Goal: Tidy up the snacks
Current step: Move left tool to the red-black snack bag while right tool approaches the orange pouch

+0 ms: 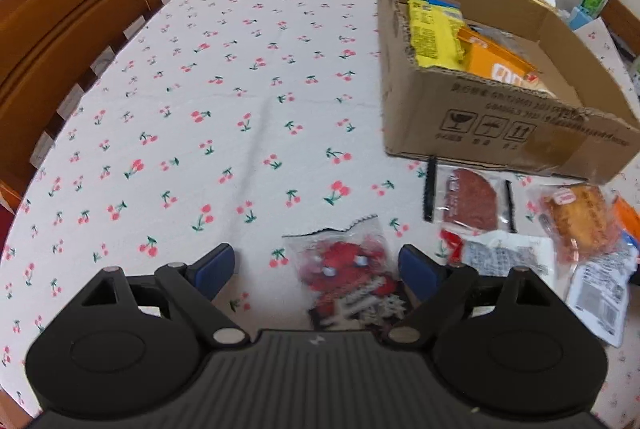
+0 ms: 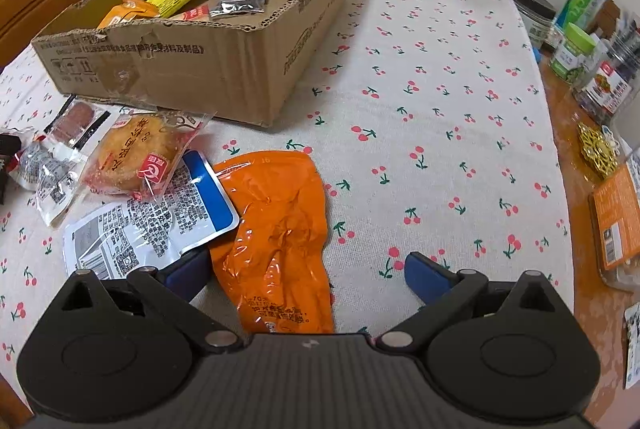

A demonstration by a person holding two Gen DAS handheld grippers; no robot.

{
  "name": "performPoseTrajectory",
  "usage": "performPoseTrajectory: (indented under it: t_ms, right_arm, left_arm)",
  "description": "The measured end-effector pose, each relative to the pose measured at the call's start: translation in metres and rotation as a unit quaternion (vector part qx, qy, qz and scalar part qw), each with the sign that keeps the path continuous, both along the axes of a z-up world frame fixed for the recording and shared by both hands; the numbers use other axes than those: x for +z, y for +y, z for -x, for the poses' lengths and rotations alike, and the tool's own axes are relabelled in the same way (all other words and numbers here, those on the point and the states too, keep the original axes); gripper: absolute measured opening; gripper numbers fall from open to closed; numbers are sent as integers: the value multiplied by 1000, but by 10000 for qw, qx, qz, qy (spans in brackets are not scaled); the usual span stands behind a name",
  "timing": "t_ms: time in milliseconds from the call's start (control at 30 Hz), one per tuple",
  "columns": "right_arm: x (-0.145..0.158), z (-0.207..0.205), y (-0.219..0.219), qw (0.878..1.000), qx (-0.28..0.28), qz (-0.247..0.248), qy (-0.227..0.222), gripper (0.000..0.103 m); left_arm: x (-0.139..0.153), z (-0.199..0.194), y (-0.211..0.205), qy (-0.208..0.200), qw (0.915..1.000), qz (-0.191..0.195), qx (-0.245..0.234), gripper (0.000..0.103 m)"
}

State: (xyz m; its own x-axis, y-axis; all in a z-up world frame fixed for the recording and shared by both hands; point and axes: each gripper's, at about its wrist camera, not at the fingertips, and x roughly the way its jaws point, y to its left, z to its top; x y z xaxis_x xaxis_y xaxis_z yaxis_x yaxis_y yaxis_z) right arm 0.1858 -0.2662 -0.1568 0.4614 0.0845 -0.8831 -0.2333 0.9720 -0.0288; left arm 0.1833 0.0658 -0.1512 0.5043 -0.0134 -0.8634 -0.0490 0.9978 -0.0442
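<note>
My cherry-print tablecloth (image 1: 200, 89) over brown table (image 2: 560, 117), wooden chairs (image 1: 60, 49), cardboard box (image 2: 208, 69), my left gripper (image 1: 316, 269) spread, my right gripper (image 2: 308, 271) spread over orange packet (image 2: 276, 229).

White tablecloth (image 1: 200, 89) printed with red cherries; brown cardboard box (image 2: 208, 61); orange snack pouch (image 2: 280, 229); red-and-black snack packet (image 1: 348, 269); blue tool pads (image 2: 424, 277).

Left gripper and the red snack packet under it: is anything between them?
Nothing visible. The left gripper hangs with open jaws straddling the red packet, which lies alone on the tablecloth; the other packets lie off to its right.
</note>
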Motion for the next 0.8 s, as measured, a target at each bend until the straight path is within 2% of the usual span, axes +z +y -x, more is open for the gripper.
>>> performPoseTrajectory:
  t_ms: [100,233,433,533,700,800]
  right_arm:
    - [1,-4,3,9998,196,67,-31,103]
    - [1,-10,8,9991,353,197,-145,103]
    - [2,-11,-6,9997,-132,188,-97,103]
    - [4,-7,-10,9986,-390,344,-132,103]
    - [5,-2,0,9989,-157,406,-175,103]
    - [5,-4,-4,9990,-235,345,-150,103]
  left_arm:
    - [-4,1,-6,80,9999,52,-102,89]
    - [-8,3,-14,72,9997,-182,-154,89]
    - [-6,7,-6,53,9996,-264,-114,90]
    - [-5,8,-6,85,9997,-244,-41,90]
    - [-5,10,-13,57,9996,-242,-109,90]
    - [-5,14,-9,-4,9994,-337,-90,91]
